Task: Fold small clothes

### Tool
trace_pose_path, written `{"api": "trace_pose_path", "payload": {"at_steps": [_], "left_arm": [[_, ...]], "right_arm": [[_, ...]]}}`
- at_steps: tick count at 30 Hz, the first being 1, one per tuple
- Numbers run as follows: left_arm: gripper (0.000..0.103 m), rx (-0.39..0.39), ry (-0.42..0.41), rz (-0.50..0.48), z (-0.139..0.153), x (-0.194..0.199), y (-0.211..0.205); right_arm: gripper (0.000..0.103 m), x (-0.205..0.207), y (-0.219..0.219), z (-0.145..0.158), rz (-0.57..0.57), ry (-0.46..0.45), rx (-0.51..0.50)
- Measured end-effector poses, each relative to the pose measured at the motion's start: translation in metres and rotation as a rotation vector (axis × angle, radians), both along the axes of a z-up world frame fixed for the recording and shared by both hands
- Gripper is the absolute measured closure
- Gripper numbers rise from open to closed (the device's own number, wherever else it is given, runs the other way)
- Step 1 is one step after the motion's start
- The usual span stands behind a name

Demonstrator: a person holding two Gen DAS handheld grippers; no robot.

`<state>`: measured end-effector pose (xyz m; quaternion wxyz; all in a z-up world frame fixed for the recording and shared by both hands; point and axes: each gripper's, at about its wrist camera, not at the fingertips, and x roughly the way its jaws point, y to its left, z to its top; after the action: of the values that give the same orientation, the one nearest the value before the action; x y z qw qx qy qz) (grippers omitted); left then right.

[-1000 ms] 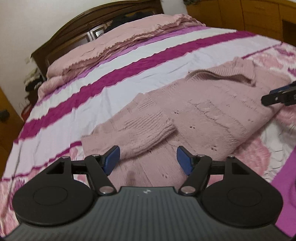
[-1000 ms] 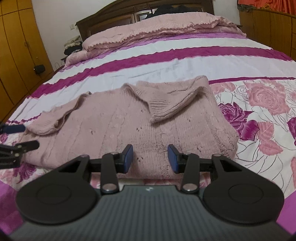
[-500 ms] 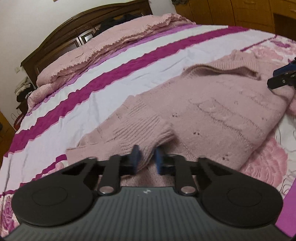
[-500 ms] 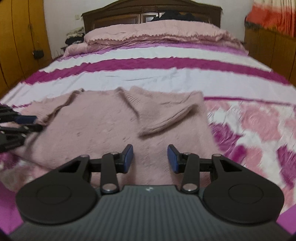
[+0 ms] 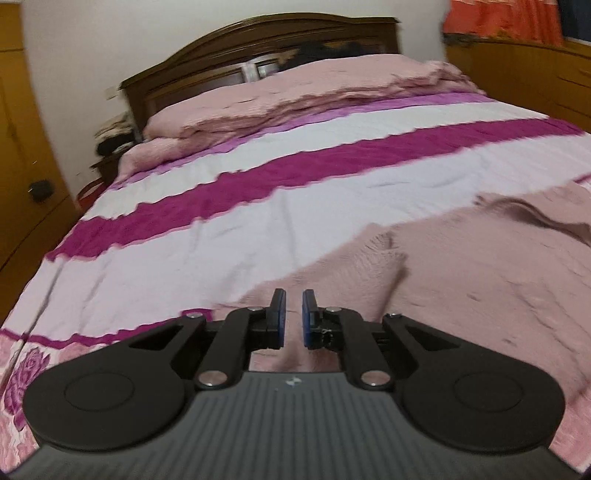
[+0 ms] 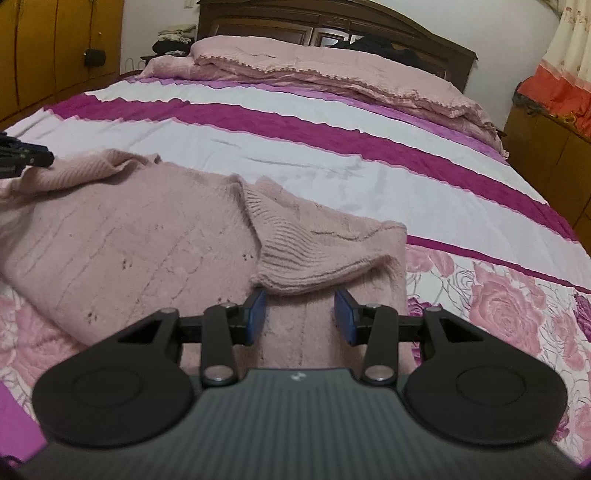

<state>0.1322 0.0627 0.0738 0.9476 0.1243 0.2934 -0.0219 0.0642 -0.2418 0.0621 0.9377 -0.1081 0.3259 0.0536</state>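
A pink knitted sweater (image 6: 155, 236) is lying spread across the near half of the bed (image 6: 332, 147), resting on the striped and flowered bedspread (image 6: 498, 306). One ribbed sleeve (image 6: 295, 254) is lying folded over the body of the sweater, its cuff ending just ahead of the right tool (image 6: 300, 314). That right tool is hovering low over the sweater's lower part with its blue pads standing wide apart and gripping nothing. The left tool (image 5: 293, 317) is sitting at the sweater's opposite edge, its pads drawn nearly together with pink knit showing in the narrow gap between them; the view is blurred, so I cannot tell whether it is actually pinching the fabric. In the right wrist view, the left tool is appearing at the far left beside the other sleeve (image 6: 85, 170). A folded pink blanket (image 6: 332, 74) is lying near the wooden headboard (image 6: 332, 22).
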Motion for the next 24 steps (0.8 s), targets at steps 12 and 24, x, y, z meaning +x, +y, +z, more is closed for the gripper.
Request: {"api": "trace_pose_path", "payload": {"at_steps": [12, 24], "left_arm": [[0.091, -0.215, 0.075, 0.108, 0.001, 0.016, 0.047], [0.044, -0.364, 0.153, 0.064, -0.004, 0.027, 0.034]], "right_arm": [[0.059, 0.003, 0.004, -0.003, 0.032, -0.002, -0.020], [0.059, 0.013, 0.018, -0.005, 0.088, -0.072, -0.180]]}}
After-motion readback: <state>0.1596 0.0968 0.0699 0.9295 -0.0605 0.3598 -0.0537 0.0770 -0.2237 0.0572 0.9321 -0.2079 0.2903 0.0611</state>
